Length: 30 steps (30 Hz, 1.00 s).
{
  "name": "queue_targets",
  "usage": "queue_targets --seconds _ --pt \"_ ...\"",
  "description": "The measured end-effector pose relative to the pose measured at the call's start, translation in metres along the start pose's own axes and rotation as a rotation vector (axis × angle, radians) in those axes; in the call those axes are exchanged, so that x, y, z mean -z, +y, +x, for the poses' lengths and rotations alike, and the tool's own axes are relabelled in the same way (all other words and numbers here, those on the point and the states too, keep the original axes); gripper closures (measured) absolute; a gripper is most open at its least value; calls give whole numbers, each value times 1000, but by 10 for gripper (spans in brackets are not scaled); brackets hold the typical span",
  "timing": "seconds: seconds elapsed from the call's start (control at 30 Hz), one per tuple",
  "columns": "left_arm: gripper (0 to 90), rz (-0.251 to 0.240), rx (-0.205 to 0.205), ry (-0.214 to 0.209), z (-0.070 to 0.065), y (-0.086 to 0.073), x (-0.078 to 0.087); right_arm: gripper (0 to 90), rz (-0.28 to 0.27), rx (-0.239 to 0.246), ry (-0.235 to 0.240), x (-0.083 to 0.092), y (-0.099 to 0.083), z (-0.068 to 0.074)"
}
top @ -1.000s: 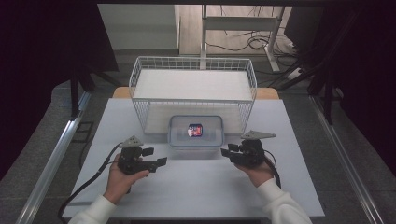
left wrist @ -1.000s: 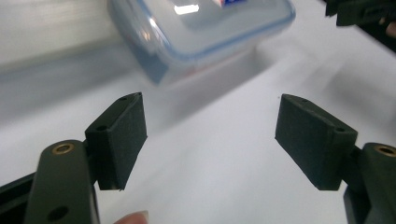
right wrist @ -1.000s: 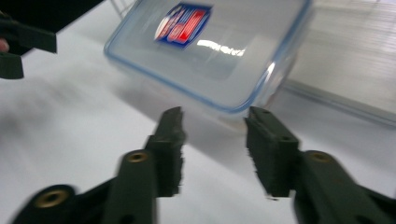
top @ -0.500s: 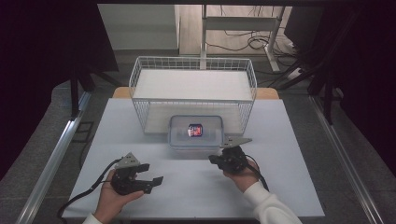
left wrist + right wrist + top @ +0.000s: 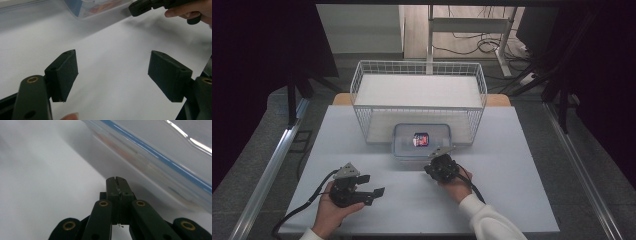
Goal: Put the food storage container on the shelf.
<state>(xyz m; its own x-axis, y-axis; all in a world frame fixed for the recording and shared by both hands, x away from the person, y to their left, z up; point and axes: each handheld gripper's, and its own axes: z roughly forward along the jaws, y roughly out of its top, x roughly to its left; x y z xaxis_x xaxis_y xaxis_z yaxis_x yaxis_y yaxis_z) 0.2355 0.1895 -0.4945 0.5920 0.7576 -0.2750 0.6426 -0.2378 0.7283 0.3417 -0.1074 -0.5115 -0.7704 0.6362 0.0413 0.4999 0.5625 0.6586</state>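
A clear plastic box (image 5: 422,150) with a blue-edged lid lies mid-table, holding a small red and blue item (image 5: 420,139). My right gripper (image 5: 430,167) is low at the box's front edge, jaws pressed together with nothing between them. In the right gripper view the shut tips (image 5: 117,182) sit just short of the box wall (image 5: 162,157). My left gripper (image 5: 373,184) rests near the table's front left, open and empty. Its pads (image 5: 63,73) stand wide apart over bare white tabletop. The left gripper view also shows the box (image 5: 95,6) and the right gripper (image 5: 147,6) farther off.
A white wire basket (image 5: 419,67) stands right behind the box on the white table (image 5: 512,200). Cables trail from both grippers toward the near edge. Metal rails run along the floor on both sides of the table.
The right hand has moved left and down to the box's front edge. The left hand has drawn back a little toward the near edge.
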Motion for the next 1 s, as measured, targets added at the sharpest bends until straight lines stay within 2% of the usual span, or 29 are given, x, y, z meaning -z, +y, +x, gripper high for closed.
queue_targets --seconds 0.23,0.3,0.47,0.63,0.77,0.83,0.87,1.0 --pt "235 5 -8 7 1 0 1 888 -10 -26 -28 -19 12 -2" --pt "235 4 -9 7 1 0 2 889 -14 -18 -42 -23 12 -2" --pt "234 6 -10 8 2 0 2 889 -28 -44 -31 -23 15 -2" --pt "234 2 -10 11 2 0 3 889 -60 -53 -60 -21 24 -7" --pt "234 1 -10 12 3 0 3 889 -82 -85 -55 -23 35 -13" --pt "233 2 -14 12 3 0 3 889 -82 -91 -56 -26 41 -16" --pt "233 3 -15 13 3 0 3 889 -78 -83 -64 -28 44 -17" --pt "232 5 -15 16 4 0 3 889 -77 -99 -94 -36 53 -25"
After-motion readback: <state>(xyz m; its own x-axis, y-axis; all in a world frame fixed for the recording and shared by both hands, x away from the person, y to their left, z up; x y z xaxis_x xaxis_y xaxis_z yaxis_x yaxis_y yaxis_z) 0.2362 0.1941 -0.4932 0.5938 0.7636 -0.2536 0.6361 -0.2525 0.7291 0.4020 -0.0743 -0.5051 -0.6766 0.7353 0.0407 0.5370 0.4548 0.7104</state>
